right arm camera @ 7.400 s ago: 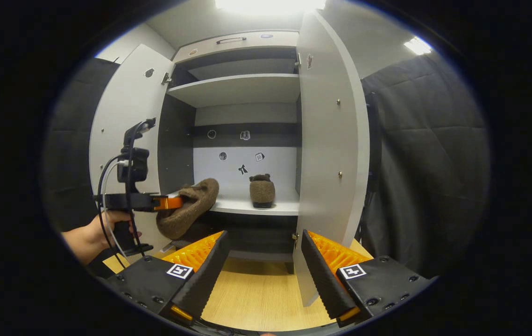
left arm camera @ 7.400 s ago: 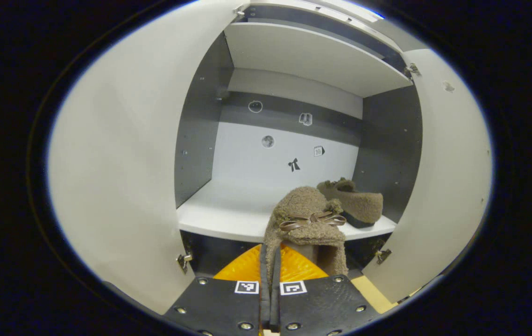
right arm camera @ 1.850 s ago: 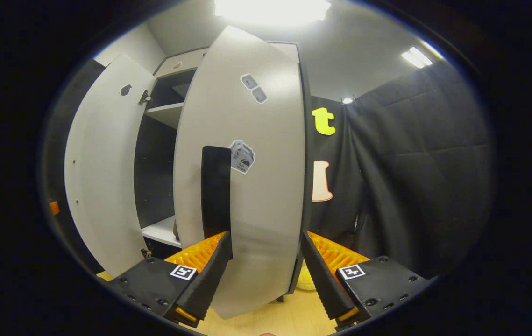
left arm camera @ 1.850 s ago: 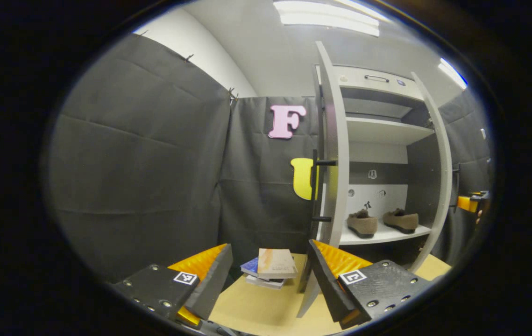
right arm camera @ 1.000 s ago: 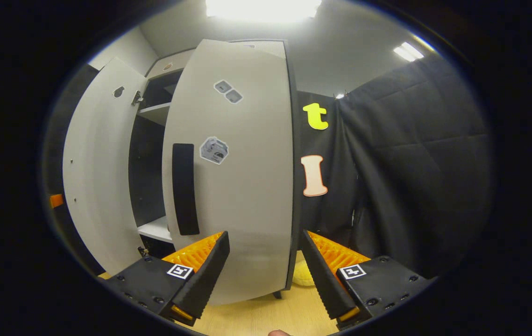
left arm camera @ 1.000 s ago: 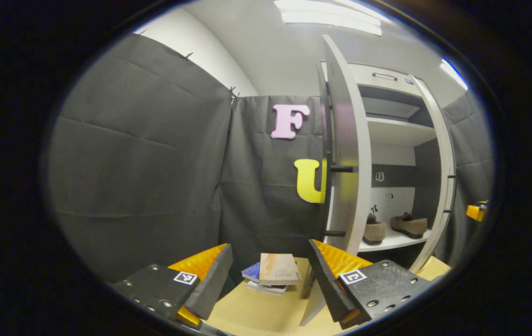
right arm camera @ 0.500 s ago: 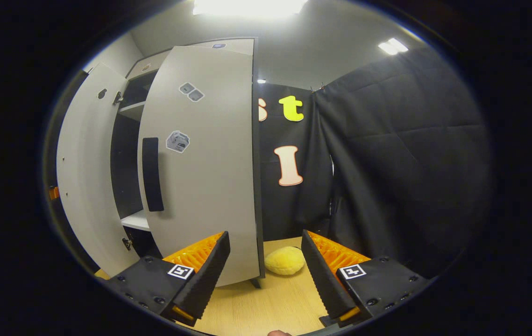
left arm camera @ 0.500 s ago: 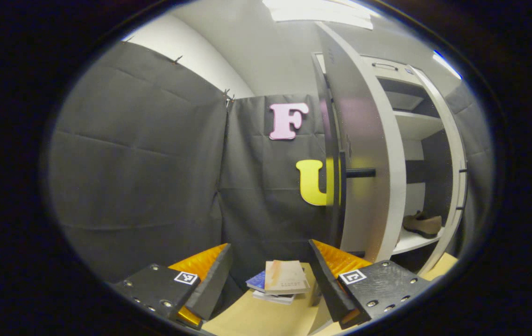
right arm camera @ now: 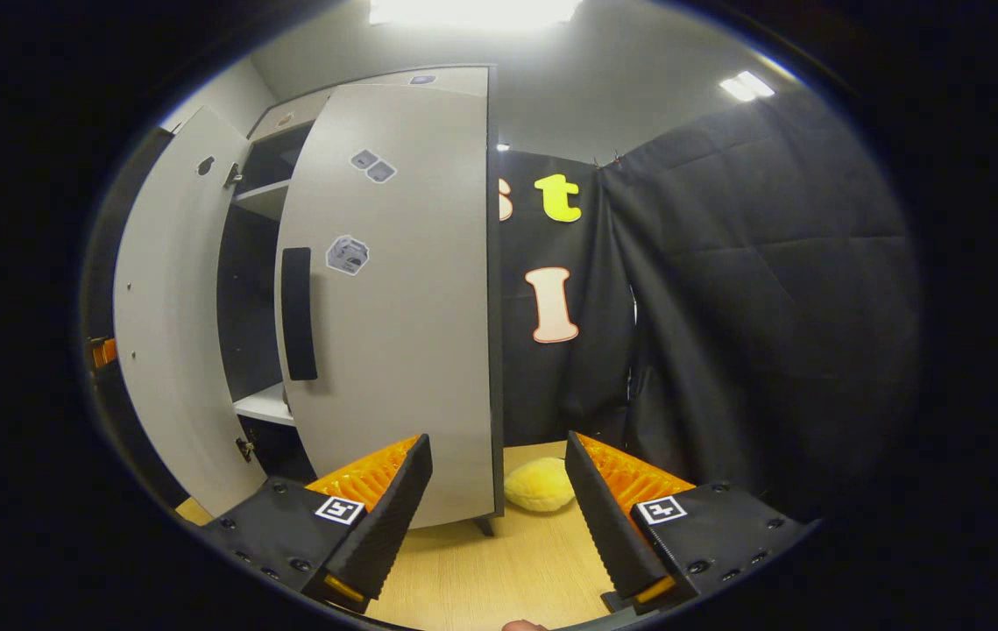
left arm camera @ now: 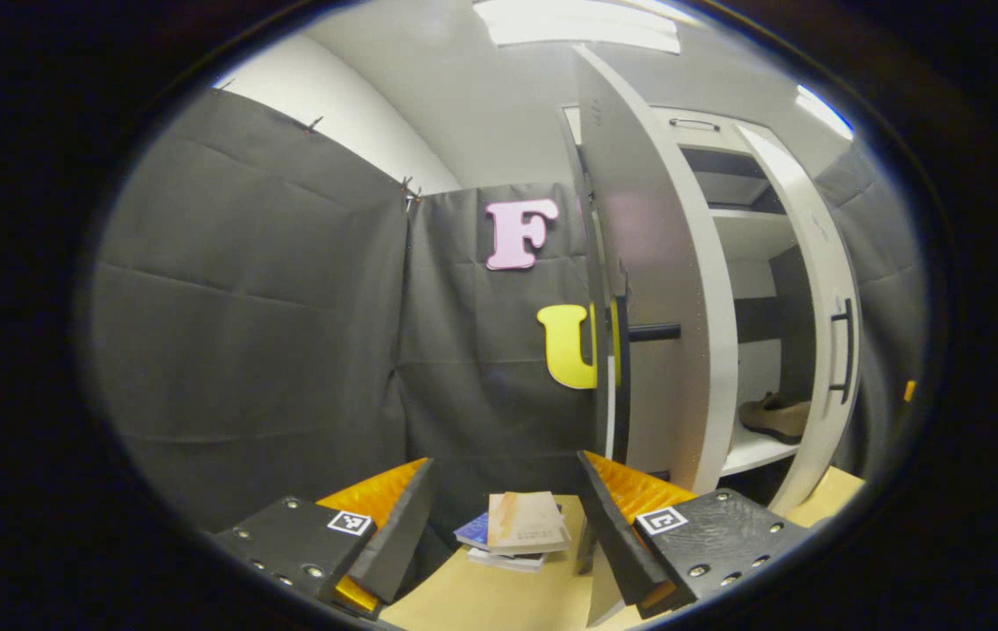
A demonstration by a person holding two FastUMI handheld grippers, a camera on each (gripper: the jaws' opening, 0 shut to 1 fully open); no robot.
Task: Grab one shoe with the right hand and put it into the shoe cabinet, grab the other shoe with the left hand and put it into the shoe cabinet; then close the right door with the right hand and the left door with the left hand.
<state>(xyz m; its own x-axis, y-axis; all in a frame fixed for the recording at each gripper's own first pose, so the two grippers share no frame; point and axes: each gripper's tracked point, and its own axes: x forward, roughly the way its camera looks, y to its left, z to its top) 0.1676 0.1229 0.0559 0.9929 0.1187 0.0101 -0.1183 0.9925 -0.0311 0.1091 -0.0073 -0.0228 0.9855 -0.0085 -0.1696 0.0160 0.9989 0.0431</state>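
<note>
In the left gripper view my left gripper point(left arm camera: 499, 526) is open and holds nothing, low in front of the cabinet's left door point(left arm camera: 669, 289), which stands partly swung in with its black handle point(left arm camera: 652, 331) sticking out. Past the door, one brown fluffy shoe point(left arm camera: 775, 416) lies on the white shelf point(left arm camera: 753, 451); the door hides the shelf's left part. The right door point(left arm camera: 827, 350) stands partly shut beyond. In the right gripper view my right gripper point(right arm camera: 499, 517) is open and holds nothing, just before the right door point(right arm camera: 402, 307) and its black handle point(right arm camera: 297, 324). The left door point(right arm camera: 170, 307) stands open at the left.
A small stack of books point(left arm camera: 516, 530) lies on the wooden floor point(left arm camera: 481, 596) between my left gripper's fingers. A yellow plush lump point(right arm camera: 540, 486) sits on the floor point(right arm camera: 499, 570) by the cabinet's right corner. Black cloth walls close in on both sides.
Both doors have swung further towards shut. The left door now hides one shoe, so a single shoe shows. Both grippers stayed open.
</note>
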